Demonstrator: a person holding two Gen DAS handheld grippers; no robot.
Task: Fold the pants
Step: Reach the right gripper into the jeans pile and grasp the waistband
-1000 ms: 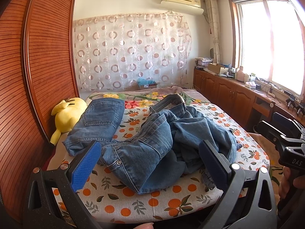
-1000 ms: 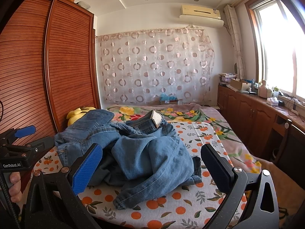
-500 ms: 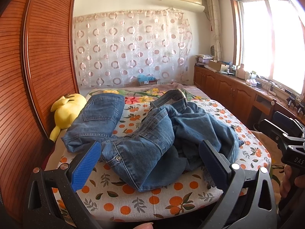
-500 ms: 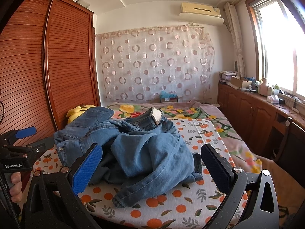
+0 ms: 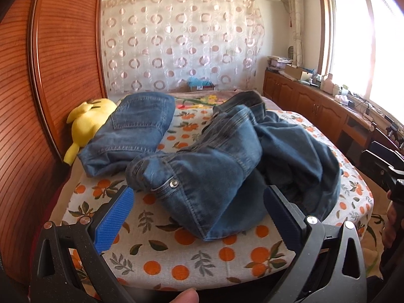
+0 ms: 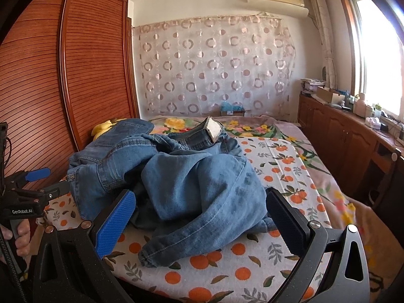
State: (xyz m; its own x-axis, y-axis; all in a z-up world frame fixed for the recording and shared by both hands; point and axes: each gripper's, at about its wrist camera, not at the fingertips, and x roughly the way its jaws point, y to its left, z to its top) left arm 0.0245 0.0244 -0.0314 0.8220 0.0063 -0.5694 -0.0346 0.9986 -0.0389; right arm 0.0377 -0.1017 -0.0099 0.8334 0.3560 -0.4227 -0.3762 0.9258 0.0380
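Observation:
A crumpled pair of blue jeans lies in a heap on the bed's near end; it also shows in the right wrist view, with a white waistband patch at the back. My left gripper is open and empty, just in front of the heap's waist corner with its metal button. My right gripper is open and empty, low over a trouser leg hem. Each gripper shows at the edge of the other's view.
A folded pair of jeans lies at the bed's left, beside a yellow plush toy. The bedsheet has an orange-fruit print. A wooden wardrobe stands left, a low cabinet under the window right.
Both grippers have moved forward and lower toward the crumpled jeans, which now look larger and closer. Both stay open. The jeans have not moved.

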